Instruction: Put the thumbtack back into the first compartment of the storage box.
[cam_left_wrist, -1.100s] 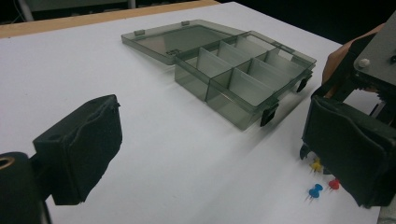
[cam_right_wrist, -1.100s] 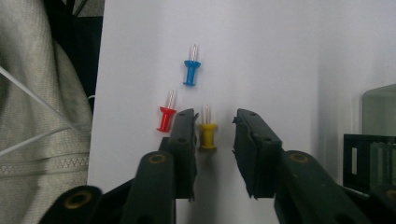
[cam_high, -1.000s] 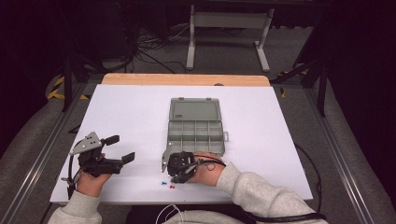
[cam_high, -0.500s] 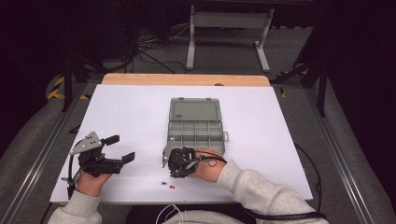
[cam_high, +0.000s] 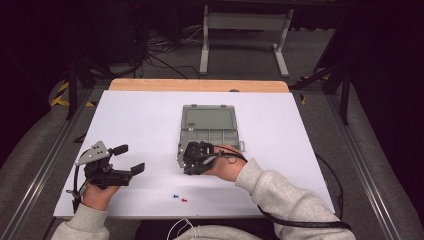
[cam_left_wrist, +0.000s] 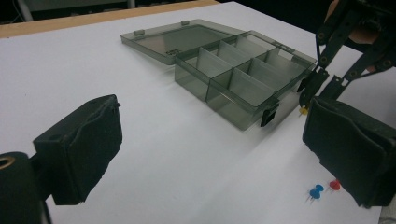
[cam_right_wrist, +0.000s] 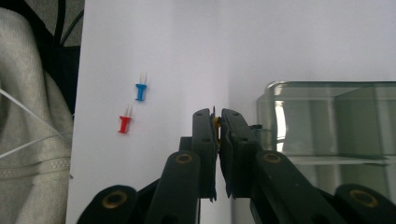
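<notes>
left gripper (cam_high: 131, 159) hangs open and idle. the blue pin (cam_high: 175, 196) and red pin (cam_high: 184, 200) lie on the table. right gripper (cam_right_wrist: 217, 122), its jaws just closed, pinches the yellow pin (cam_right_wrist: 216, 122), now lifted beside the box (cam_high: 212, 137), likely headed in.

My right claw (cam_right_wrist: 218, 122) is matte black with brass-coloured rivets, and the pushpin (cam_right_wrist: 216, 122) pinched in it is yellow. My left claw (cam_high: 127, 159) is black too, under a pale grey plate (cam_high: 92, 152). The worktop (cam_high: 140, 120) is plain white, unpatterned, with a light wooden strip (cam_high: 200, 85) along its far edge. The compartment box (cam_left_wrist: 243, 74) is smoky grey-green see-through plastic, lid the same tint, with a black latch (cam_left_wrist: 269, 115). One loose pushpin (cam_right_wrist: 140, 90) is bright blue, its neighbour (cam_right_wrist: 124, 123) red. My sleeve (cam_high: 280, 195) is light heather grey. The floor (cam_high: 240, 50) beyond is dull grey, and yellow-and-black hazard tape (cam_high: 62, 95) sits at the left.
</notes>
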